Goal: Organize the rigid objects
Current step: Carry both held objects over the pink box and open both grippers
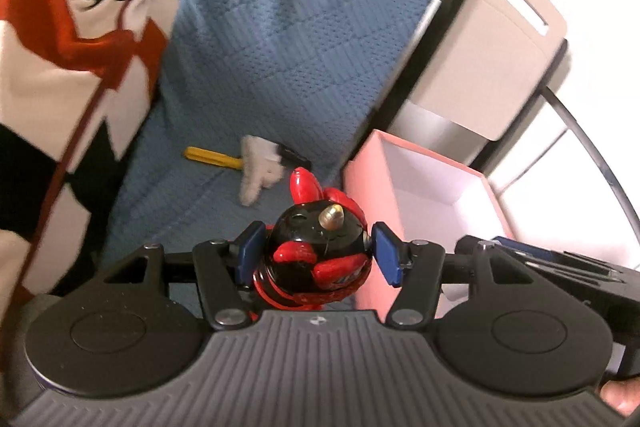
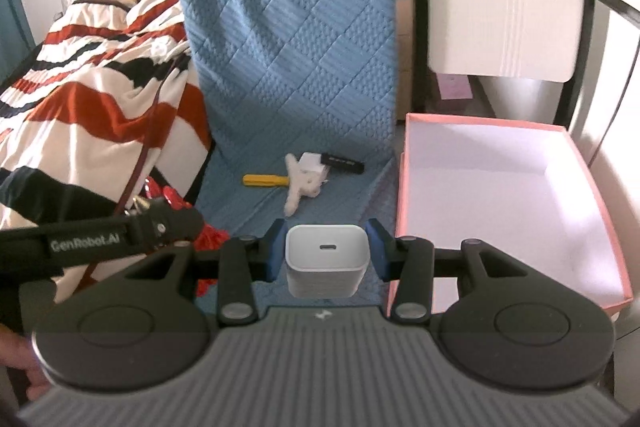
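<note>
Both claws hold something above the blue quilted cover.
Left claw is clamped on a red-and-black toy figure; right claw grips a white charger block. Just right of them sits a pink box, its inside bare; farther off on the blue cover lie a yellow tool, a white plush scrap and a black stick.

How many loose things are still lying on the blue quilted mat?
4, bunched together: a yellow stick, a white fluffy toy, a small white block and a black stick. Others may be hidden under the grippers.
</note>
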Tool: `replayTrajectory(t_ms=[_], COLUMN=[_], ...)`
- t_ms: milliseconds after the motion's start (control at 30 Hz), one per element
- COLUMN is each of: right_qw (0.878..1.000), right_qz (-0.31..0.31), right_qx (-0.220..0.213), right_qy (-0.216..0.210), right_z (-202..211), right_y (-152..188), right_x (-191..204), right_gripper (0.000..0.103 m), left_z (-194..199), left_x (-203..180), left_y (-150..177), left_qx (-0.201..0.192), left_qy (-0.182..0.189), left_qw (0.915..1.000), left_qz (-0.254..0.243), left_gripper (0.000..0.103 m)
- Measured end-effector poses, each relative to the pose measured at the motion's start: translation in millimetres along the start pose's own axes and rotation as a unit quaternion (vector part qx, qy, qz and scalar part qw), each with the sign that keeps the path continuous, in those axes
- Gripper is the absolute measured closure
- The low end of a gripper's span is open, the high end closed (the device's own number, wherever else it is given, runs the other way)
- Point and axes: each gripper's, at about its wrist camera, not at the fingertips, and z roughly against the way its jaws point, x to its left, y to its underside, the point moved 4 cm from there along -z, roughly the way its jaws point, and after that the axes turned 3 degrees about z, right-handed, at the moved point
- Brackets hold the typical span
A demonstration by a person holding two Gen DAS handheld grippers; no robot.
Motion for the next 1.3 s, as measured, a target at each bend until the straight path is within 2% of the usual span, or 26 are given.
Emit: replayTrajectory(t_ms=[233,467,700,900,1300], right_qw=[1.0,0.999,0.997,0.996,0.992], right_qz=[-0.017,-0.048,-0.072,-0.081,-0.095], right_qx=[-0.015,-0.011,-0.008,0.013,0.08], right_qy=[0.004,0.018,0.029,0.035,0.023], right_z=[20,41,40,17,-66], right_y=[-1,18,26,33,52], right_x=[-44,-100,-146,-181,-224], right_gripper=[0.057,0.057,0.057,0.057,0.057], left_z=[-14,-36,-68,-108,-202], left_x=[-58,-117,-160,-175,-176], left_y=[8,22,36,37,52], left_qx=[0.0,0.016,0.038,0.06,0.124], left_qy=[0.014,0.025,0.034,0.022,0.005], left_qw=[0.9994,0.9973,0.9956,0.9943,0.9895], left_qz=[-0.031,-0.067,-0.078,-0.084,-0.074], left_gripper=[0.039,0.039,0.039,0.039,0.039])
